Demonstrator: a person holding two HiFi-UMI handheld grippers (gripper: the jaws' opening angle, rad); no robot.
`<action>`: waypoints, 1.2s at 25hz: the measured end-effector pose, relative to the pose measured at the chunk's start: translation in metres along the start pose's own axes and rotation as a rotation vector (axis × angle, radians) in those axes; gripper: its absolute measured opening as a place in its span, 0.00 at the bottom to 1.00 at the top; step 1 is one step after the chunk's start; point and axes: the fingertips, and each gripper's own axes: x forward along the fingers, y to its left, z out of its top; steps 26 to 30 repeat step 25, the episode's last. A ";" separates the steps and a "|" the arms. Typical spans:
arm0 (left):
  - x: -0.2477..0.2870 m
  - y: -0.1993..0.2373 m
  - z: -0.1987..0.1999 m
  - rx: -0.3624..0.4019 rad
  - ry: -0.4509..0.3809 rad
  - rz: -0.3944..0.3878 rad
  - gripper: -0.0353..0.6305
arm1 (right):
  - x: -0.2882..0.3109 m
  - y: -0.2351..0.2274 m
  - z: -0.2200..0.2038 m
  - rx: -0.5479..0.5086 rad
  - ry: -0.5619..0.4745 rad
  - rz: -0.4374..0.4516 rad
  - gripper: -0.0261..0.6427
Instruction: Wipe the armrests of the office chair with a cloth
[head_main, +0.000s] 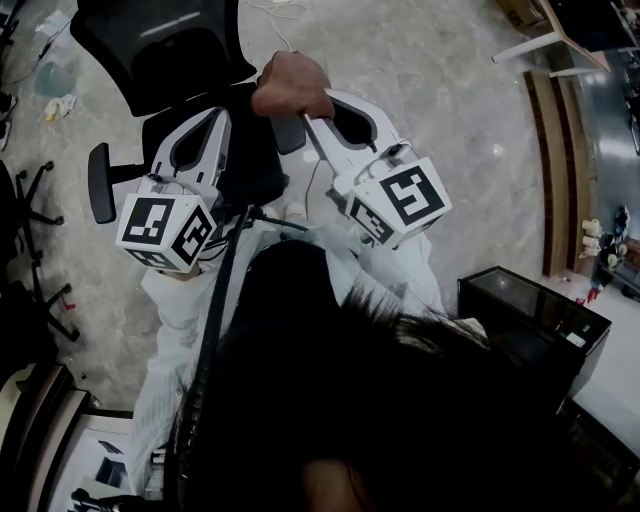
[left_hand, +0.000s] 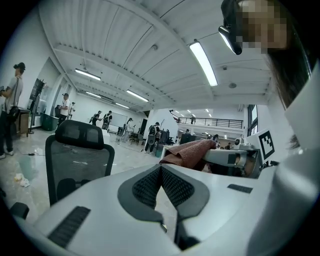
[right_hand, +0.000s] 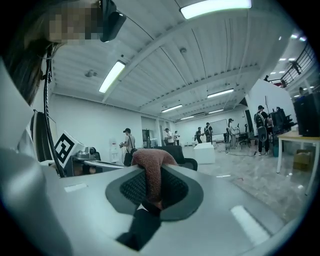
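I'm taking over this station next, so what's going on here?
A person holds a gripper in each hand. The right gripper is shut on a reddish-brown cloth, which bunches out past its jaws. The left gripper has its jaws together with nothing in them. Both point roughly level near the black office chair, and neither touches it. The cloth is not on an armrest at this moment.

Rust-brown cloth (head_main: 292, 85) – bunched, clamped in right hand-held gripper (right_hand: 150, 167) – over black office chair (head_main: 160, 45).
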 end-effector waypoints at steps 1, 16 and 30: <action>0.001 -0.002 -0.001 0.000 0.002 0.000 0.06 | -0.001 -0.001 -0.001 0.003 0.001 0.002 0.10; 0.006 -0.003 -0.001 -0.007 -0.002 0.009 0.06 | -0.005 -0.003 -0.003 0.024 0.002 0.015 0.10; 0.004 0.000 -0.004 -0.010 0.000 0.021 0.06 | -0.004 -0.004 -0.004 0.029 -0.002 0.017 0.10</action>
